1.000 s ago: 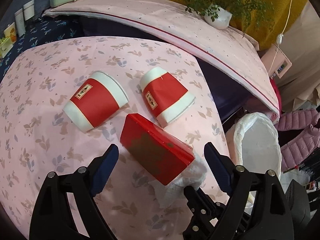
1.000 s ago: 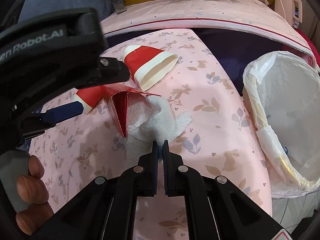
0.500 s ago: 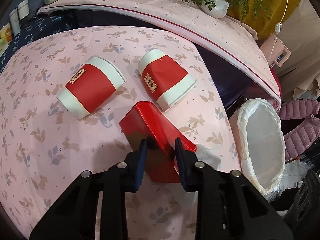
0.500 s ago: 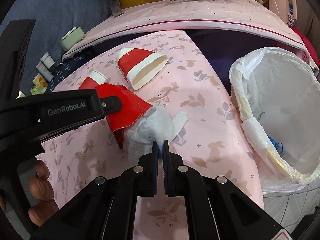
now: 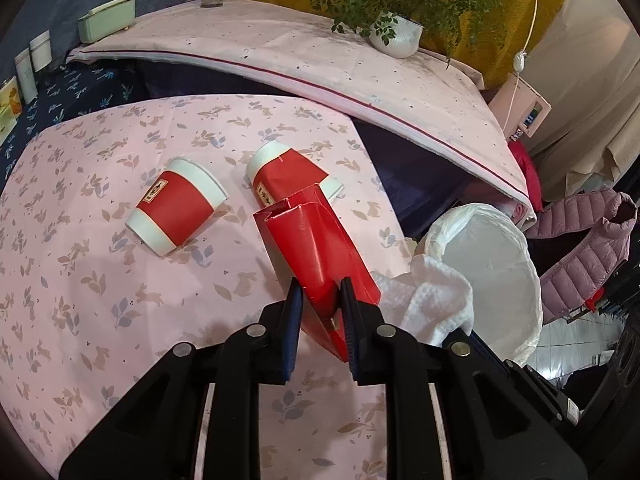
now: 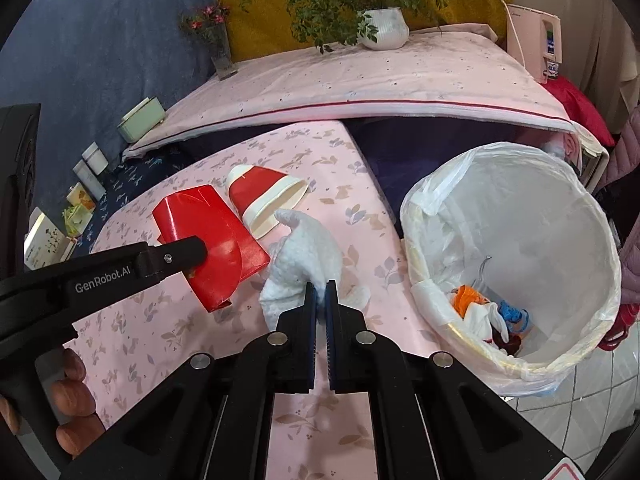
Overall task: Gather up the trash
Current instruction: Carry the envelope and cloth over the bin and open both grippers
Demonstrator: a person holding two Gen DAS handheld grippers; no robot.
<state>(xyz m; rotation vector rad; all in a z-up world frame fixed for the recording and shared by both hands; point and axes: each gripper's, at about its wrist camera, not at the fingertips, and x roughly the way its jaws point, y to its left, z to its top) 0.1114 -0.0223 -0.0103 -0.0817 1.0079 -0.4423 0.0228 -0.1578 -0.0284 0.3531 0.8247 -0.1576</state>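
Note:
My left gripper (image 5: 319, 292) grips a squashed red carton (image 5: 316, 244), its jaws still closing on it; the carton hangs lifted and tilted above the pink tablecloth. Seen from the right wrist, the same red carton (image 6: 208, 236) sticks out past the left gripper's black finger. My right gripper (image 6: 320, 292) is shut on a crumpled white paper towel (image 6: 304, 256), raised off the cloth. Two red-and-white paper cups lie on their sides: one cup (image 5: 176, 208) at left, the other cup (image 5: 288, 180) behind the carton. The white towel (image 5: 436, 304) shows at the left view's right.
A bin lined with a white bag (image 6: 516, 256) stands right of the table and holds some scraps. The table's pink cloth (image 5: 80, 280) ends near the bin. Behind are a second covered surface (image 6: 360, 84), a potted plant (image 6: 380, 32), and a person's fingers (image 6: 68, 400) at lower left.
My left gripper closed on the red carton and lifted it, tilting it up. My right gripper rose with the paper towel toward the bin side.

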